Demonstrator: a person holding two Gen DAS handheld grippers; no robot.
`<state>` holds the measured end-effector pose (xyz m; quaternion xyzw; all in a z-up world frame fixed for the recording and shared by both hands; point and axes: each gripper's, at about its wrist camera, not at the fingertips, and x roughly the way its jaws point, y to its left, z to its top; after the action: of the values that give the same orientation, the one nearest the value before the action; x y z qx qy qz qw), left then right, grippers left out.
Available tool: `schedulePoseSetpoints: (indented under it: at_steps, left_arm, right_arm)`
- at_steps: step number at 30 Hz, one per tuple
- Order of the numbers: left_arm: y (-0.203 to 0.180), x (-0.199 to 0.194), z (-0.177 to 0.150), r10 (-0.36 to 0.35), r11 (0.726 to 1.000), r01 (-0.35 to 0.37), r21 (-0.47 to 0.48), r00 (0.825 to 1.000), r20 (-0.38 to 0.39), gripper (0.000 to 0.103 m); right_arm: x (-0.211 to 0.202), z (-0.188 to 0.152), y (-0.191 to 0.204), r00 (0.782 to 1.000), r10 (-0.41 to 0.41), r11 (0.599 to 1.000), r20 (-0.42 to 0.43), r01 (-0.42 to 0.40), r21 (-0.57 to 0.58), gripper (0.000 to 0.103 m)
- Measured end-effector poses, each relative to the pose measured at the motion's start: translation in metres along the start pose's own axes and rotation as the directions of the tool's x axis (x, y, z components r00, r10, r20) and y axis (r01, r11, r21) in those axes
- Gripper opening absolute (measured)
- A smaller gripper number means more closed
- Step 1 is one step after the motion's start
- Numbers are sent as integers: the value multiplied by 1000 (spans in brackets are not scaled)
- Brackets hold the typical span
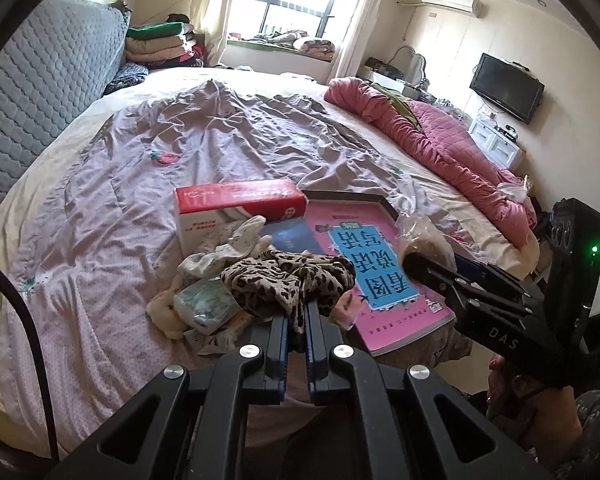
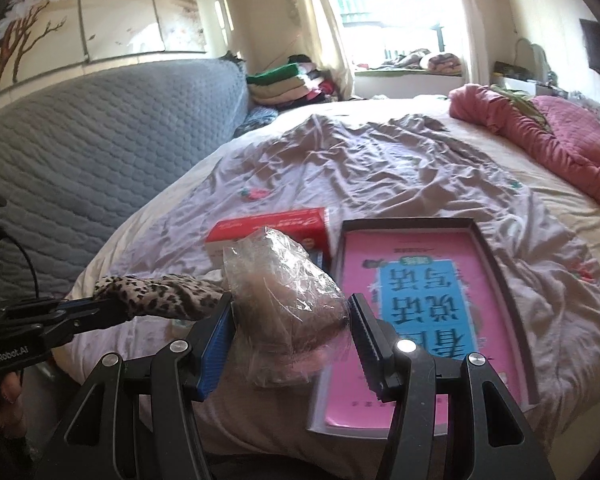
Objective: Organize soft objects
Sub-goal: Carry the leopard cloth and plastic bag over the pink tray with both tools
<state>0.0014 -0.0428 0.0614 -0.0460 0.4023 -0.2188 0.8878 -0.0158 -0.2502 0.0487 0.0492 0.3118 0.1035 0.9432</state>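
Observation:
My left gripper [image 1: 296,314] is shut on a leopard-print cloth [image 1: 288,280], lifted a little above a heap of pale socks and a packet [image 1: 208,300] on the bed. From the right wrist view that same cloth [image 2: 160,294] hangs from the left gripper [image 2: 100,306] at the left. My right gripper [image 2: 292,320] is shut on a clear plastic bag with something tan and soft inside [image 2: 284,292], held above the bed's near edge. In the left wrist view the right gripper [image 1: 410,262] shows at the right with the bag [image 1: 420,236] at its tip.
A red and white box [image 1: 236,210] and a pink and blue book [image 1: 376,276] in a dark tray lie on the wrinkled lilac sheet [image 1: 220,132]. A pink quilt [image 1: 440,136] lies bunched at the right. A grey padded headboard [image 1: 40,92] runs along the left.

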Motion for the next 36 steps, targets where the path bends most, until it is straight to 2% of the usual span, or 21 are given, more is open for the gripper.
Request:
schedulePoseSetpoints:
  at_steps: [15,26,36]
  left_arm:
    - [-52,3,16,-42,997,41,64,999,19,7]
    - [-89,24,29,-55,991,53,121,998,18,7]
    - [-110,53,32,-49,991,49,122,999,-7,7]
  right_arm:
    - [-32,8,-43,997,-42,993,67,34,114,58]
    - [-54,12,-79,988,-114,979,104,94,181,58]
    - [-65,6,-114,978,-180,959,105,150,242,58]
